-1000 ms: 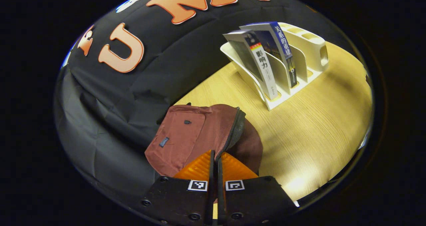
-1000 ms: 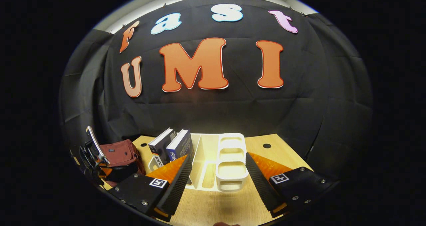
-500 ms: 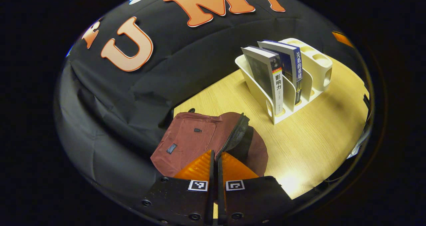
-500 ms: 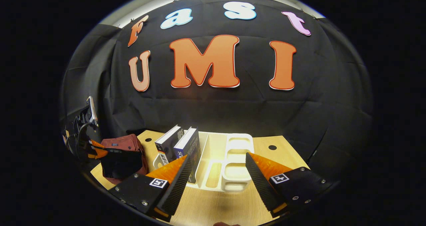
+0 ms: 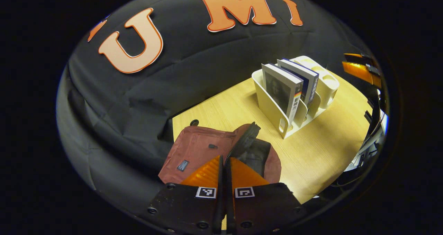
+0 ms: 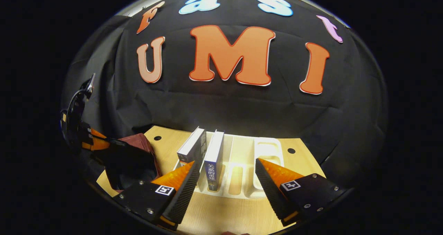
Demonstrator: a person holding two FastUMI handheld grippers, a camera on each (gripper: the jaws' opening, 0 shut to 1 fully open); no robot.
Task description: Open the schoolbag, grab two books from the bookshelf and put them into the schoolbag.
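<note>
Right gripper view, bookshelf holding two books

Ahead of my right gripper, jaws wide: two upright books in bookshelf, bare wood before them. Bookshelf dividers flank each book. Schoolbag mouth gapes just past my left gripper, jaws together; bare table lies between bag and bookshelf.

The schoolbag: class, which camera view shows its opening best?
The left gripper view: the schoolbag lies close below, its zip edge lifted and dark inside visible. In the right gripper view it sits far off, partly hidden behind the left hand-held gripper.
</note>
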